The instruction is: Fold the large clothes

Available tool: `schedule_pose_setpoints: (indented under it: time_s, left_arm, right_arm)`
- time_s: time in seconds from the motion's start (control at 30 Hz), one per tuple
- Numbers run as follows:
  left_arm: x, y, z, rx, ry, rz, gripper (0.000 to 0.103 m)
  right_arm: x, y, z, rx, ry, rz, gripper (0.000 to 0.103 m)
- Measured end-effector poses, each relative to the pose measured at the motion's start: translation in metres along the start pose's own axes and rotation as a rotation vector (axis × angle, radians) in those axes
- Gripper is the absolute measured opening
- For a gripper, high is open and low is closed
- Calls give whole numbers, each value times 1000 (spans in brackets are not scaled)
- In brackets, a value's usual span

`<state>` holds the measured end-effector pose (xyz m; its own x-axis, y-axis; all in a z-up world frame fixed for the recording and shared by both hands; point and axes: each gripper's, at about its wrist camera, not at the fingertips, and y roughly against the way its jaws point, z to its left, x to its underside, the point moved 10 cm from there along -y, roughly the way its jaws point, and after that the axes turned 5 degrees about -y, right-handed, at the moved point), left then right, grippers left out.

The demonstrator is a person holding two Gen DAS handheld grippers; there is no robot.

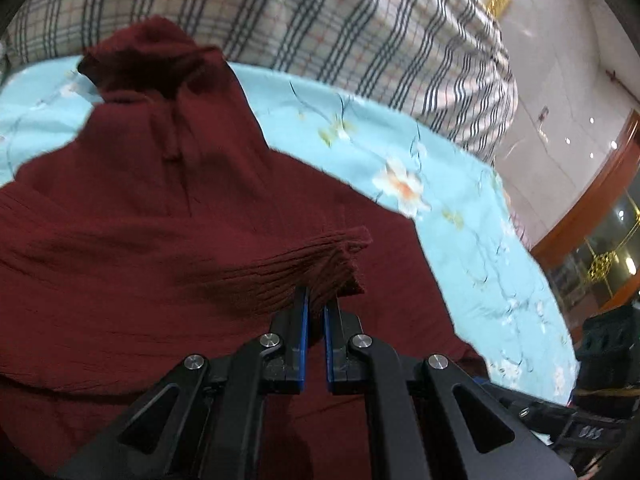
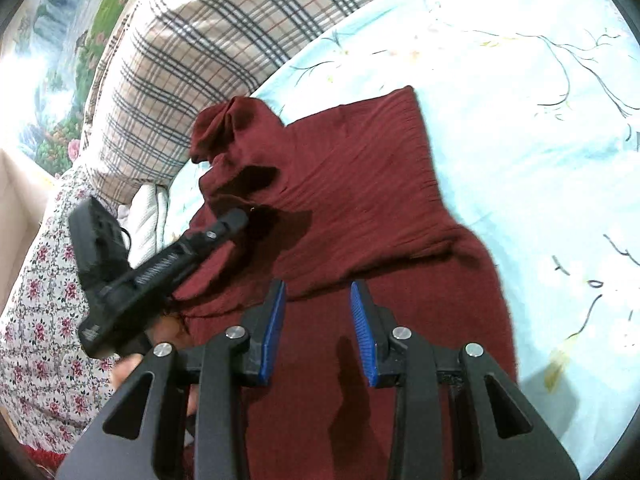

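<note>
A dark red knit sweater [image 1: 152, 208] lies spread on a light blue floral bedsheet [image 1: 460, 208], its turtleneck collar [image 1: 148, 60] toward the far side. My left gripper [image 1: 316, 300] is shut on the ribbed cuff of a sleeve [image 1: 328, 260] and holds it over the sweater's body. In the right wrist view the sweater [image 2: 360, 200] lies below my right gripper [image 2: 318, 292], which is open and empty just above the cloth. The left gripper [image 2: 236, 218] shows there at the left, its tip on the sweater near the collar.
A plaid pillow [image 1: 320, 28] lies along the head of the bed, also in the right wrist view [image 2: 192, 60]. A floral cloth [image 2: 44, 320] lies at the left. The bed edge and a tiled floor [image 1: 560, 128] are to the right.
</note>
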<state>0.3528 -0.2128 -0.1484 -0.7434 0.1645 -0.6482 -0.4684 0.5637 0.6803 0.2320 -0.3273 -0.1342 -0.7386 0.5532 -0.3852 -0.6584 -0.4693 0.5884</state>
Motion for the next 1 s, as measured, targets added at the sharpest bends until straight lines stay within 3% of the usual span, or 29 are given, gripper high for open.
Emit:
schedule_pose_setpoints:
  time_s: [0.2,0.3,0.4,0.47,0.57,0.67,0.8,0.9,0.97,1.0]
  left_arm:
    - [29,-20,0,-2,0,78,10]
    - [37,-13,3,15,34,87,18]
    - [45,6,8,30,47,89,31]
    - [51,29,14,22,44,75,36]
    - [57,73,45,-60,65,19,37]
    - [67,128,105,-219,131,-54,37]
    - [87,184,186,-378,267,-98,37]
    - [96,194,227,-418,329,-84,37]
    - [99,189,239,-385,347,-62,37]
    - [99,183,241,-369,350,-50,37]
  right_arm:
    - [-8,-7,-1,-8,-24,-7,35]
    - [-10,-17,3,-19,-33,5,36]
    - [-13,-29,6,-12,-41,18,49]
    - [-16,-38,11,-1,-26,21,49]
    - [-19,-50,16,7,-7,34,49]
    - [-24,-64,18,28,10,44,49]
    - [-32,-85,19,97,49,54,49]
    - [-32,-103,16,127,49,88,49]
    - [-31,-112,19,145,68,97,42]
    - [-31,-115,22,149,84,99,20]
